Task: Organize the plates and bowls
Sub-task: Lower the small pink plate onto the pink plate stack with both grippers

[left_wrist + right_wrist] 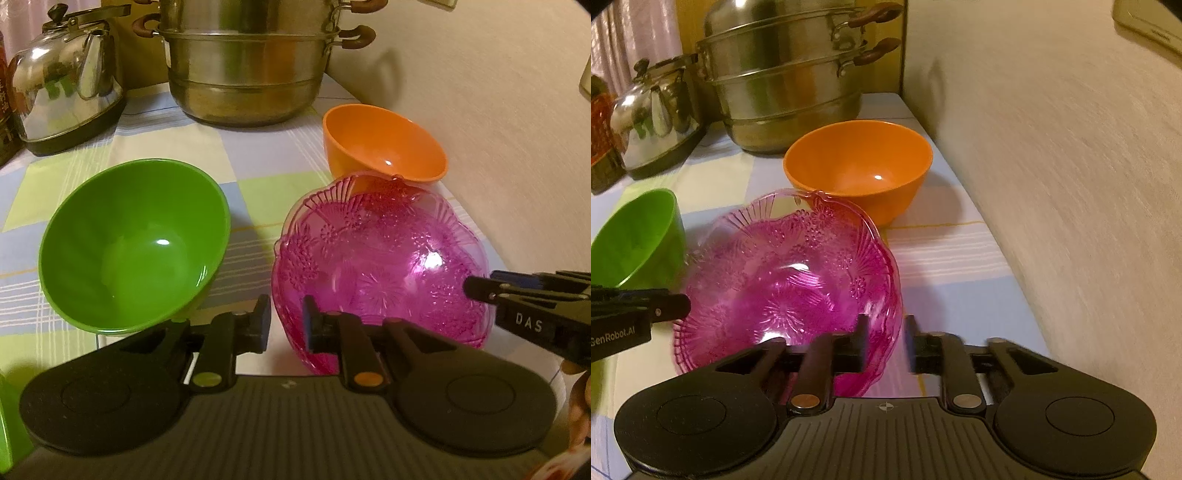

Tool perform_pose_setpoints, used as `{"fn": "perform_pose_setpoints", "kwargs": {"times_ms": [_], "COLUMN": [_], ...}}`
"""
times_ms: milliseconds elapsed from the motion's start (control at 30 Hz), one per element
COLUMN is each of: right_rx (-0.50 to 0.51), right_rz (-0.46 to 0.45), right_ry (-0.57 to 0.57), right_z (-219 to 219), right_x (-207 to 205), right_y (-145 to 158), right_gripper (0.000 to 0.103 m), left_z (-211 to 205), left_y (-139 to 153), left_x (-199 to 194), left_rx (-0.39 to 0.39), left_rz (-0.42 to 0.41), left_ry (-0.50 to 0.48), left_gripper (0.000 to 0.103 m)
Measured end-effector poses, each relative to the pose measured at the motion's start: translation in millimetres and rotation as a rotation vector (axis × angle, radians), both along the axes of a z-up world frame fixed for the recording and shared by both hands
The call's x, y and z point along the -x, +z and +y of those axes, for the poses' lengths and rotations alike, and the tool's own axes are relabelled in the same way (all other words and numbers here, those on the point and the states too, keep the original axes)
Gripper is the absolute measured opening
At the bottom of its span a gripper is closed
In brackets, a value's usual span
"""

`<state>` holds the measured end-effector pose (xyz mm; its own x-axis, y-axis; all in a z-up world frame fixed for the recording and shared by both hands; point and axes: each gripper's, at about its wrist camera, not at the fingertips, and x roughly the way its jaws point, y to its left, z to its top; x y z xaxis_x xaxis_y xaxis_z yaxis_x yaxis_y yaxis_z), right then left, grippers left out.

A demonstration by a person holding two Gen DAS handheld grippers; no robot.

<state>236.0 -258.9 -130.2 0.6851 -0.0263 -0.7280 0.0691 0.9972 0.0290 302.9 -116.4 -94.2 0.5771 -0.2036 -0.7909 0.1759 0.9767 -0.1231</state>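
A checked cloth in pale green, blue and white over the surface (155,147), hard against a cream wall (1071,184) on the right.

At the centre, a pink patterned see-through bowl (376,266), tilted and seemingly just off the cloth. Left hand-held gripper (286,323) spread, fingers astride the near rim, one outside and one inside, not visibly pinching yet. Right hand-held gripper (886,341) spread likewise across the opposite rim; whether either pad touches the plastic cannot be told.

Outward from there: a green bowl (136,243) just to the left, standing apart. An orange bowl (860,166) behind, its rim close to or touching the pink one's far edge. Further back, a stacked steel steamer pot (247,70) and a shiny kettle (66,81), with a dark jar at the far left edge.

Count: three bowls, one each of pink, green and orange; no plates in view; one steamer, one kettle.

Progress, as a judgement: early. Nothing nested or stacked so far, all three bowls separate. Likely step in hand: securing the pink bowl at both rims for lifting. Left to do: gathering the bowls together, perhaps nesting the two plain ones.
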Motion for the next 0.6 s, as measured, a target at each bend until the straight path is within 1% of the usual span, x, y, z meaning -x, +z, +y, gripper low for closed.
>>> {"fn": "perform_pose_setpoints", "kwargs": {"times_ms": [33, 233, 300, 400, 500, 533, 567, 600], "right_rx": [-0.010, -0.056, -0.086, -0.114, -0.155, -0.172, -0.192, -0.203], "right_rz": [-0.005, -0.052, -0.065, -0.046, -0.011, 0.000, 0.011, 0.023], "right_ry": [-0.004, -0.041, -0.045, -0.044, -0.057, -0.060, -0.057, -0.054], "right_z": [-2, -9, -13, -17, -24, -26, -28, -28], "right_x": [1, 4, 5, -1, -7, -8, -9, -10], "right_y": [0, 7, 9, 6, -3, -6, -9, -11], "right_gripper": [0.042, 0.042, 0.042, 0.042, 0.041, 0.035, 0.025, 0.020], "left_z": [1, 3, 3, 3, 5, 4, 4, 4], "left_y": [0, 4, 3, 0, -3, -4, -5, -6], "left_x": [0, 1, -1, -4, -3, -2, -1, -1], "left_rx": [0.002, 0.011, 0.005, -0.009, -0.011, -0.014, -0.018, -0.015], "left_rz": [-0.002, -0.020, -0.014, 0.001, 0.008, 0.011, 0.014, 0.013], "left_ry": [0.004, 0.003, 0.001, 0.002, 0.000, -0.002, -0.005, -0.006], "left_gripper": [0.016, 0.016, 0.016, 0.016, 0.017, 0.019, 0.021, 0.021]}}
